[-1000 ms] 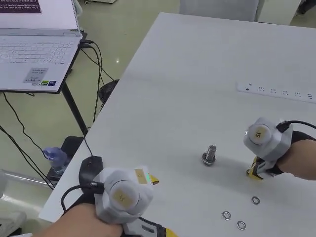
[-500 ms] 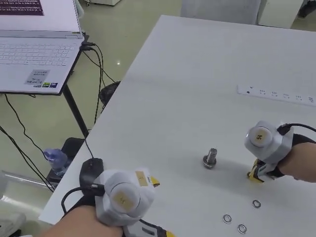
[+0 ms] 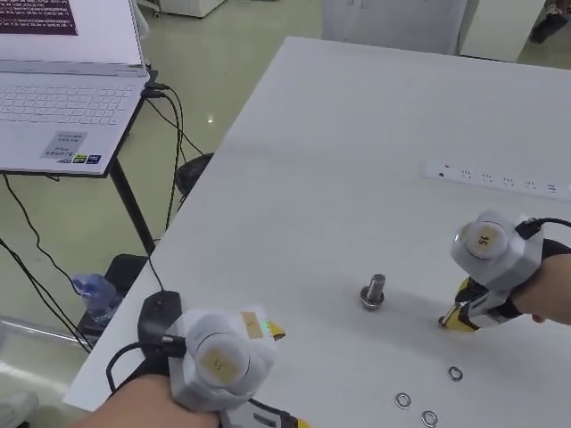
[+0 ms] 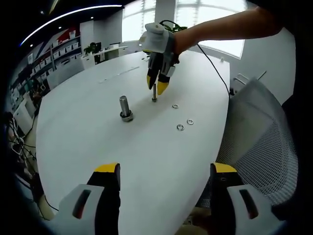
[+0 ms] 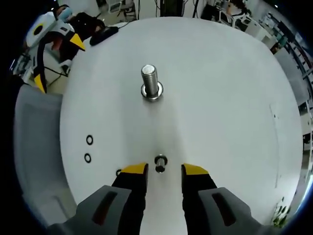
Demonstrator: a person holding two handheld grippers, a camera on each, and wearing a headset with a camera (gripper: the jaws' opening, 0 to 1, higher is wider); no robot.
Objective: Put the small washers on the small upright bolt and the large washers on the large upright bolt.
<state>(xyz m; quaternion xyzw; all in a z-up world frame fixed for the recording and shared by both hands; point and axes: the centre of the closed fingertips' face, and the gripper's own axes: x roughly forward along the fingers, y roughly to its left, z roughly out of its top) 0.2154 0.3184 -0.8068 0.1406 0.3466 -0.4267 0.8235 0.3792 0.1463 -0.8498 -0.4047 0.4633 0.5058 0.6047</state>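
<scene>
Tabletop (image 3: 339, 134): a white surface on which both bolts and the washers are carried.
Large bolt (image 3: 373, 292): it is stood upright on its head near the middle of the tabletop and is taken here as the landmark.
Small bolt (image 5: 160, 163): it is stood upright, well apart from the large bolt and to its right in the head view.
Right gripper (image 5: 164, 169): its jaws are held apart, one yellow tip at each side of the small bolt; no contact with it can be made out.
Washers (image 3: 429, 417): three are laid flat and loose, nearer the person than the large bolt and to its right; their sizes cannot be told apart.
Left gripper (image 4: 165, 169): its jaws are spread with nothing between them, held well short of the large bolt, by the near left edge.
Power strip (image 3: 495, 176): it is laid beyond the large bolt, toward the right.
</scene>
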